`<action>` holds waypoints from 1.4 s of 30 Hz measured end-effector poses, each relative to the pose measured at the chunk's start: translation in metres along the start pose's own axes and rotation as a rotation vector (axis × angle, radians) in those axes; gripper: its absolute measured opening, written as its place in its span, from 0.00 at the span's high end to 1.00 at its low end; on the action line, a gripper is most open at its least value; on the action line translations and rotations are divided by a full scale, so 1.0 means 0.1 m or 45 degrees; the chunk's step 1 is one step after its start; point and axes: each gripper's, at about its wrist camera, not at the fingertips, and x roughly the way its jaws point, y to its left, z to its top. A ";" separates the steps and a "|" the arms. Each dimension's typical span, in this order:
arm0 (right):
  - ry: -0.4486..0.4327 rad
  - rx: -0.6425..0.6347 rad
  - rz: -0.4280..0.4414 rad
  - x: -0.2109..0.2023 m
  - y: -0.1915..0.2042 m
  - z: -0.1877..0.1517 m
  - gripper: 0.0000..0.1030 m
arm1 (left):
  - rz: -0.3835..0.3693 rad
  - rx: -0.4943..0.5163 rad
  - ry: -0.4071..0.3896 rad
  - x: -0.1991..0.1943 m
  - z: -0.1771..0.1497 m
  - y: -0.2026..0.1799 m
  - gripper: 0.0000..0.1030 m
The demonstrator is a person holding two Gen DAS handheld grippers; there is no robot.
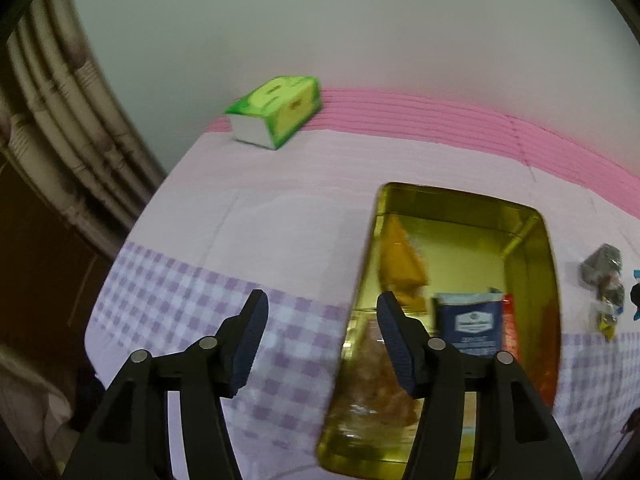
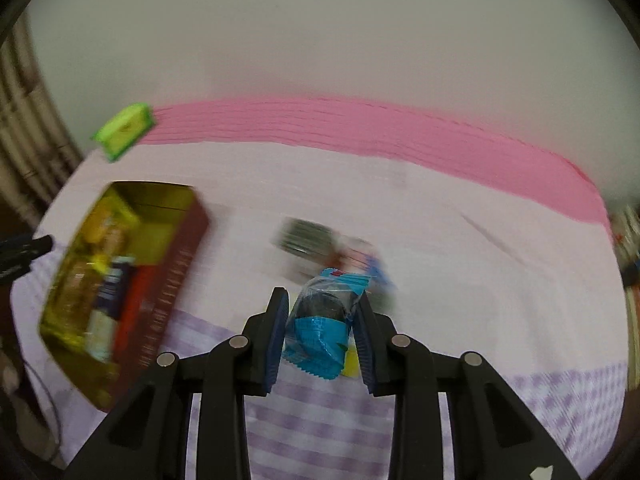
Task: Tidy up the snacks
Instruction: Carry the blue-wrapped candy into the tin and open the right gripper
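A gold tin box (image 1: 540, 248) with dark red outer sides lies on the cloth and holds several snack packets, among them a dark blue one (image 1: 468, 320) and an orange one (image 1: 400, 264). My left gripper (image 1: 322, 316) is open and empty above the box's left edge. The box also shows in the right wrist view (image 2: 168, 256) at the left. My right gripper (image 2: 322, 320) is shut on a blue snack packet (image 2: 320, 340) with a dark cookie inside, held above the cloth. Loose snacks (image 2: 308, 240) lie blurred beyond it; they show in the left wrist view (image 1: 604, 280) too.
A green tissue pack (image 1: 276, 110) sits at the far left of the table near the wall; it shows in the right wrist view (image 2: 124, 130). The tablecloth (image 1: 248, 216) is pale pink with purple checks and a pink far band. Pipes (image 1: 60, 92) run down at left.
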 end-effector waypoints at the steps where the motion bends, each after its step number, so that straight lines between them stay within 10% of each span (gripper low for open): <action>1: 0.003 -0.023 0.024 0.02 0.09 0.05 0.71 | 0.018 -0.003 0.000 0.02 -0.01 0.03 0.44; 17: 0.064 -0.237 0.162 0.62 1.15 0.62 0.71 | 0.070 -0.082 0.037 0.23 -0.02 0.29 0.44; 42: 0.159 -0.240 0.143 1.01 1.30 0.63 0.69 | 0.063 -0.109 0.076 0.32 -0.03 0.32 0.43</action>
